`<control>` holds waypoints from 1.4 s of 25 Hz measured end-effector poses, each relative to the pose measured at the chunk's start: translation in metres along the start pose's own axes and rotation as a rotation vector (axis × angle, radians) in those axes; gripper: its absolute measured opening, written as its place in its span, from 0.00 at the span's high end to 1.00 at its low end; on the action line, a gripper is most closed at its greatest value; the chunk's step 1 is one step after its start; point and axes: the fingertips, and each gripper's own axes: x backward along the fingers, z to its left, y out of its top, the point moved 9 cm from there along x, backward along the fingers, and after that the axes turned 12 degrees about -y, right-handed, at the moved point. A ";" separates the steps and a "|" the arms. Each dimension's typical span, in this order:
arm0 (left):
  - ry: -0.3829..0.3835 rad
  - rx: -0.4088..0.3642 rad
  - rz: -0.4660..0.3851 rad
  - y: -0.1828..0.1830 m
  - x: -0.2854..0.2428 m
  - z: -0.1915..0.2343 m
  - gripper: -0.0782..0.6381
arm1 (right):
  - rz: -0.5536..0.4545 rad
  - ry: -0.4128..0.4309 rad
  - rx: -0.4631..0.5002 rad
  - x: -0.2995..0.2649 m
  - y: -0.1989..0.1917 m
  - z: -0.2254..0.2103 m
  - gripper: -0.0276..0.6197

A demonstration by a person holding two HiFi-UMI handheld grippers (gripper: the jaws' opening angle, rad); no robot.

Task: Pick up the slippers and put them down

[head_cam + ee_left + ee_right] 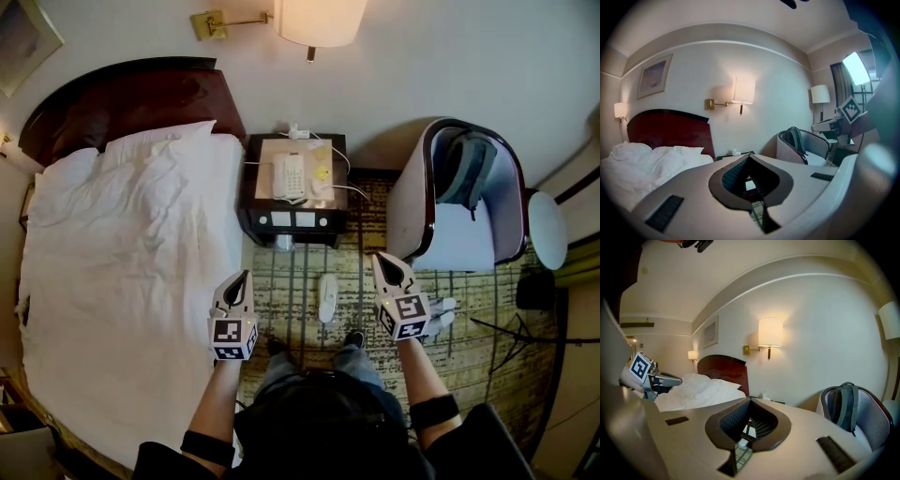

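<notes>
Your left gripper (244, 278) and right gripper (382, 262) are both clenched on nothing, and the white slipper (326, 298) lies untouched on the carpet (469, 291) between them, so pickup looks not yet begun.

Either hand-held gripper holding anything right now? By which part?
Nothing held: the left hand-held gripper and right hand-held gripper are both shut and empty; a white slipper lies untouched on the carpet between them.
</notes>
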 end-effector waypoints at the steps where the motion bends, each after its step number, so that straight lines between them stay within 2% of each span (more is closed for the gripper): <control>1: 0.001 0.002 0.004 -0.002 0.000 0.000 0.89 | 0.003 0.007 -0.001 -0.001 -0.001 0.001 0.95; 4: -0.005 0.014 0.011 -0.006 -0.005 0.003 0.89 | 0.014 0.025 0.005 -0.008 -0.003 0.007 0.95; 5: -0.012 0.020 0.014 -0.008 -0.008 0.004 0.85 | 0.020 0.032 0.008 -0.012 -0.005 0.010 0.95; 8: -0.030 0.042 0.053 -0.021 -0.014 0.004 0.82 | 0.061 0.071 0.008 -0.020 -0.015 0.022 0.95; 16: -0.083 0.123 0.167 -0.087 -0.069 0.020 0.64 | 0.157 0.131 0.025 -0.076 -0.074 0.052 0.95; 21: -0.095 0.169 0.249 -0.161 -0.127 0.036 0.49 | 0.226 0.169 0.018 -0.127 -0.142 0.077 0.95; 27: -0.103 0.192 0.285 -0.256 -0.206 0.046 0.37 | 0.274 0.176 -0.003 -0.187 -0.244 0.093 0.95; 32: -0.102 0.219 0.304 -0.335 -0.276 0.064 0.35 | 0.292 0.165 0.008 -0.242 -0.333 0.101 0.95; 35: -0.112 0.224 0.325 -0.384 -0.323 0.073 0.29 | 0.297 0.146 0.006 -0.277 -0.385 0.104 0.95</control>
